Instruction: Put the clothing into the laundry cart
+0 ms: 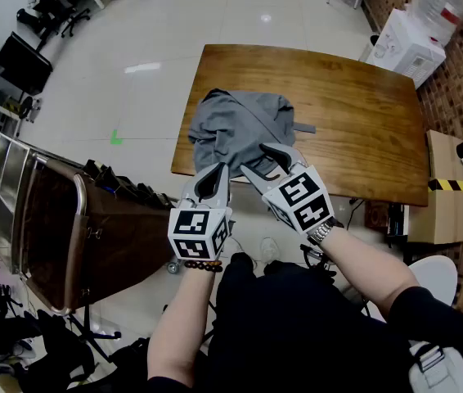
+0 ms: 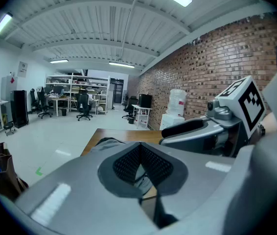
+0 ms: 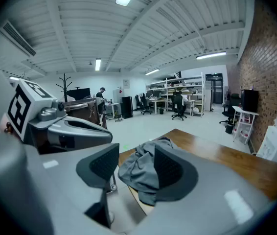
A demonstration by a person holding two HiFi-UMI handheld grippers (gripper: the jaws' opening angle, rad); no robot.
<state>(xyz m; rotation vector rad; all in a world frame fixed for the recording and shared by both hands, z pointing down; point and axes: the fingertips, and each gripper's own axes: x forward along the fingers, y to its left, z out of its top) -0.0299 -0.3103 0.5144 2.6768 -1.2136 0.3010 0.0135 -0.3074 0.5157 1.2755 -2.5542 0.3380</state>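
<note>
Laundry cart (image 1: 76, 219), a metal frame with a brown fabric bag, stood on the floor to the left of the table (image 1: 362, 129), near its corner. What lay inside the bag could not be made out. The clothing (image 1: 240, 125) was not in it; it sat on the table, at the near left edge.

Pale glossy floor (image 1: 150, 64) ran back to desks and office chairs, with a small green mark (image 1: 115, 138) on it. A brick wall (image 1: 460, 88) lined the right side, and a water cooler (image 1: 415, 31) stood against it. The table top was brown wood.

The clothing was a grey garment, crumpled into a loose heap with deep folds, part of it hanging over the table edge.

The left gripper (image 1: 218, 173) was just at that hanging edge, its jaws pressed together at the tips with nothing pinched between them. The right gripper (image 1: 253, 158) was beside it over the heap, its jaws spread apart and empty, the grey cloth lying beyond them.
</note>
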